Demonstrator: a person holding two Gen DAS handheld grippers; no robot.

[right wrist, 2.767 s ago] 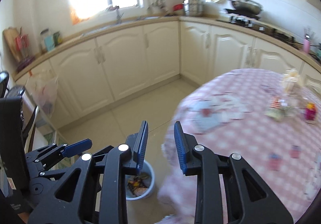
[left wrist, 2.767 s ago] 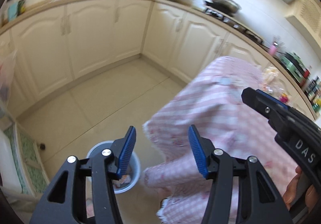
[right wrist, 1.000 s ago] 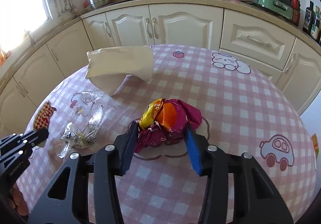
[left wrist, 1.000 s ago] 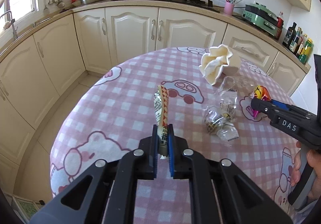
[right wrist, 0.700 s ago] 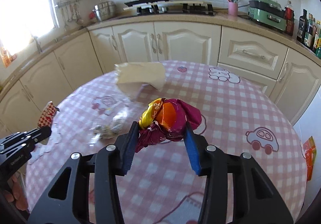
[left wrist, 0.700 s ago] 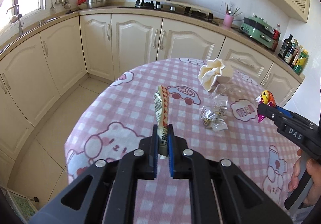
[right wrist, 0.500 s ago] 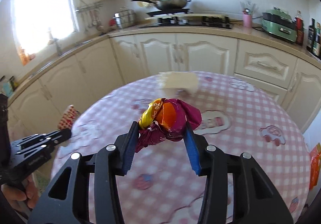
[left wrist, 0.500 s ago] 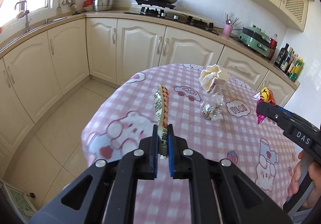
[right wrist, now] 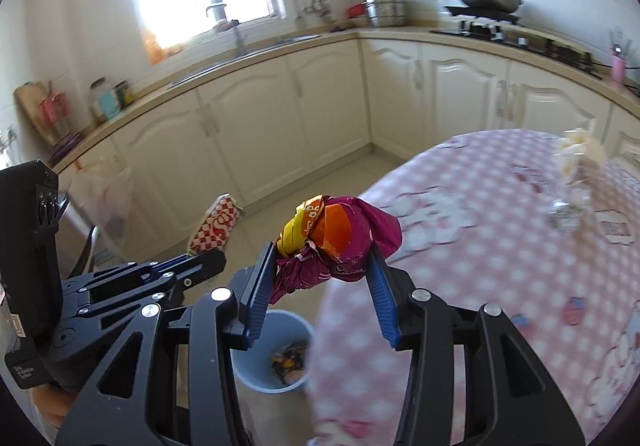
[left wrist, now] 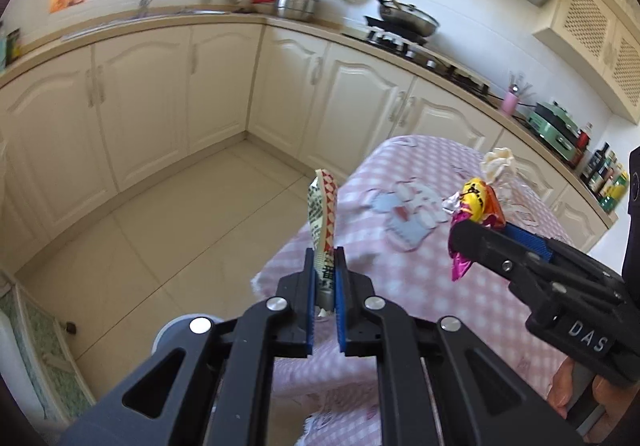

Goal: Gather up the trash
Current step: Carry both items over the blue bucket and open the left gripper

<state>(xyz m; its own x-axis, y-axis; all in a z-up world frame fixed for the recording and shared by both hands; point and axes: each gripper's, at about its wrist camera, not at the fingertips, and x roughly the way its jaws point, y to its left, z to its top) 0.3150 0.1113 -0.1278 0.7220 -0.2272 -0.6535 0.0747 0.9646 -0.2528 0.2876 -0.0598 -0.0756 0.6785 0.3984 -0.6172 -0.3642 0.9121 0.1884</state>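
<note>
Left gripper (left wrist: 323,298): I've got the jaws pressed together on the flat red-and-white checked snack wrapper (left wrist: 322,214), which sticks up upright out of the pinch.

Right gripper (right wrist: 320,294): jaws about half spread, pinching the crumpled magenta, orange and yellow foil bag (right wrist: 334,242) — it bulges well above the pads.

Bin: round pale-blue plastic bin (right wrist: 256,374) on the floor just beside the counter's edge, below both grippers. Some colourful wrappers already lie at the bottom; plenty of room, I'd say.

Left on the counter: pink checked cloth (right wrist: 500,246) with a crumpled cream paper ball (right wrist: 578,152) and a clear plastic wrapper (right wrist: 566,216) — blurry, so no more detail.

What could bite me: the bin mouth is small and mostly hidden under my own rig, so letting go off-centre drops trash on the tiles. The light flat wrapper could flutter sideways or cling to a pad.
</note>
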